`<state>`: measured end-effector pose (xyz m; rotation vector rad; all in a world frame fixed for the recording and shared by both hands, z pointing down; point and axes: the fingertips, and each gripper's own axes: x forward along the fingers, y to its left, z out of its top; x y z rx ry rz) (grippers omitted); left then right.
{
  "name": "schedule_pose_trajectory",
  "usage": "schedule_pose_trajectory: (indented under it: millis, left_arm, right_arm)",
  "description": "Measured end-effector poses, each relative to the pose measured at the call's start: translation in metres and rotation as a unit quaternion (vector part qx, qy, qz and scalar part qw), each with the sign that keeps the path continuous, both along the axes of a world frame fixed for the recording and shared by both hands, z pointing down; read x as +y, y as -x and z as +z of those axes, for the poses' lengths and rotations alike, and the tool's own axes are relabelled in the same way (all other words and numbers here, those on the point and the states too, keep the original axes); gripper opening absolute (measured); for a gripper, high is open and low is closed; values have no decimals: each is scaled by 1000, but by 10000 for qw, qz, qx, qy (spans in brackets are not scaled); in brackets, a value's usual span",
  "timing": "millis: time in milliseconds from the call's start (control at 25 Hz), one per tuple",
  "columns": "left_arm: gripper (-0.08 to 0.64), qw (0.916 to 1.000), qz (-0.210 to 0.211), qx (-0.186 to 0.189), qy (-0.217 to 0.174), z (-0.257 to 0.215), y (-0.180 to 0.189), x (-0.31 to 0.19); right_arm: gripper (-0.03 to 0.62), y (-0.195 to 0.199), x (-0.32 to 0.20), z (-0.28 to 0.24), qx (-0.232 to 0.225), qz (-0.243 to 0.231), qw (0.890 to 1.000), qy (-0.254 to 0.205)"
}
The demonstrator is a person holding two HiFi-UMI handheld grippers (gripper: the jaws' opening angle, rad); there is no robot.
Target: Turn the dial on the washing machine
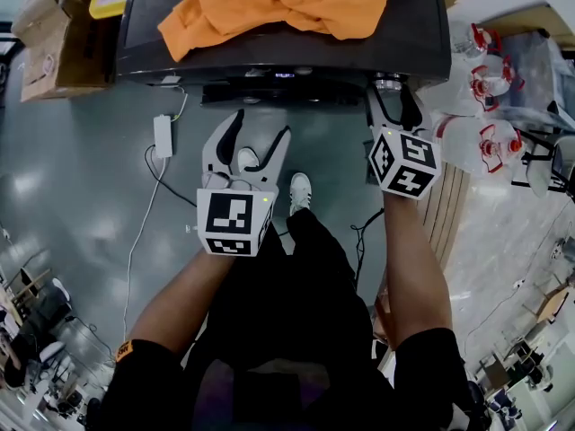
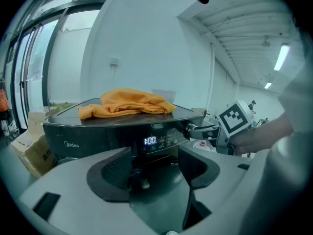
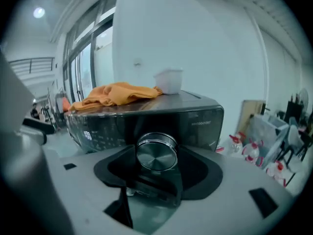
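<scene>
My left arm reaches forward with the left gripper [image 1: 254, 144] tipped a little downward, short of the washing machine [image 1: 148, 34] — its jaws stand wide with nothing between them, facing the lit display [image 2: 150, 141]. My right arm stretches further, to the front panel's right end — the right gripper [image 1: 392, 94] has its jaws clamped on the silver dial [image 3: 156, 153].

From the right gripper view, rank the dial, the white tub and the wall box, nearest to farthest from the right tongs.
1. dial: gripped between the right tongs, front centre.
2. white tub: back on the washing machine's top.
3. wall box: on the wall beyond the machine.
</scene>
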<state>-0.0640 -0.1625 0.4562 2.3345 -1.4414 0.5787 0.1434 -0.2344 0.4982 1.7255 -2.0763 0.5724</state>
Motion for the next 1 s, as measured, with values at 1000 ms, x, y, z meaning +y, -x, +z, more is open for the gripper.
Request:
schedule_pose_trajectory:
  millis: [1000]
  left_arm:
    - [288,9999,-119,50,-80,-7,-2,-6]
  right_arm:
    - [281,-1,0,1,-352,-63,9992,167]
